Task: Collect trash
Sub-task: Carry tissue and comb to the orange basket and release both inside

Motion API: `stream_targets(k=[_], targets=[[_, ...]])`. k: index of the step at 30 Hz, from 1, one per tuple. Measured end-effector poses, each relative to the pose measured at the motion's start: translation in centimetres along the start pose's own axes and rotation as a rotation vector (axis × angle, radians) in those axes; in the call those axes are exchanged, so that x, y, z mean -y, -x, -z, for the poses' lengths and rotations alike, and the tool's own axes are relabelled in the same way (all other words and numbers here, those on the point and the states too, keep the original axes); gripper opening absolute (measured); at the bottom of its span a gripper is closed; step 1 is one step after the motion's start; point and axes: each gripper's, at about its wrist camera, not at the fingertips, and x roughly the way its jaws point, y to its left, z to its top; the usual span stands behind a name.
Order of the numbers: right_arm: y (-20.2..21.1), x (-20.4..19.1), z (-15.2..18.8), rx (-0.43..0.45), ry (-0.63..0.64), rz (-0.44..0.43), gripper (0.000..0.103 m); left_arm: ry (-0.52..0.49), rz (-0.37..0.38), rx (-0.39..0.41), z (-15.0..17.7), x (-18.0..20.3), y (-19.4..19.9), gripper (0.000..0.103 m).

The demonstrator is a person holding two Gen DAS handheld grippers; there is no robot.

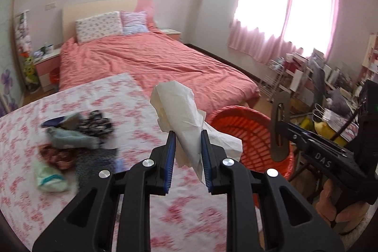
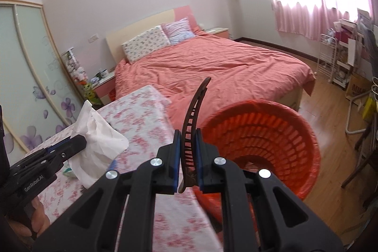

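My left gripper [image 1: 188, 134] is shut on a crumpled white tissue [image 1: 182, 108] and holds it above the right edge of the floral-cloth table [image 1: 70, 96]. The orange slatted basket [image 1: 236, 109] stands just to its right, below table height. In the right wrist view my right gripper [image 2: 188, 134] is shut on a dark brown hair clip [image 2: 192, 112] that stands upright between the pads, beside the rim of the basket [image 2: 259, 103]. Each view also shows the other hand: the left gripper [image 2: 81, 141] with the tissue [image 2: 99, 134], and the right gripper [image 1: 284, 128] with the clip [image 1: 280, 134].
Small crumpled items and bits of cloth [image 1: 78, 131] lie on the table at the left. A bed with a coral cover [image 1: 153, 63] stands behind it. A wire rack and a cluttered desk [image 1: 307, 77] fill the right wall. Wooden floor [image 2: 330, 110] shows past the basket.
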Motion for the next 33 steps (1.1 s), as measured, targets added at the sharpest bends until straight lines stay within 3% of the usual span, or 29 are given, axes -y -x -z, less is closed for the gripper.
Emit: stream_targets(k=[10,20,23,26,33], targets=[[-1.9,6.0,0.2,-0.029,-0.071,0.059,0.012,-0.081,0.092,-0.067,-0.1,5.9,-5.7,0.022],[-3.5,9.2,-0.4,-0.043,-0.118,0.069,0.012,-0.111,0.131,-0.149,0.1,8.4,-9.6,0.023],[-3.9,9.7,-0.5,-0.047,-0.139,0.072,0.018,-0.106,0.12,-0.166,0.1,8.5,-10.3,0.03],[-4.1,10.0,-0.6,-0.042,-0.157,0.079,0.033,-0.101,0.093,-0.18,0.2,8.2,-10.7,0.04],[-3.9,10.5,-0.2,-0.043,-0.158,0.118,0.038,-0.087,0.046,-0.19,0.7,6.8,-10.2,0.044]])
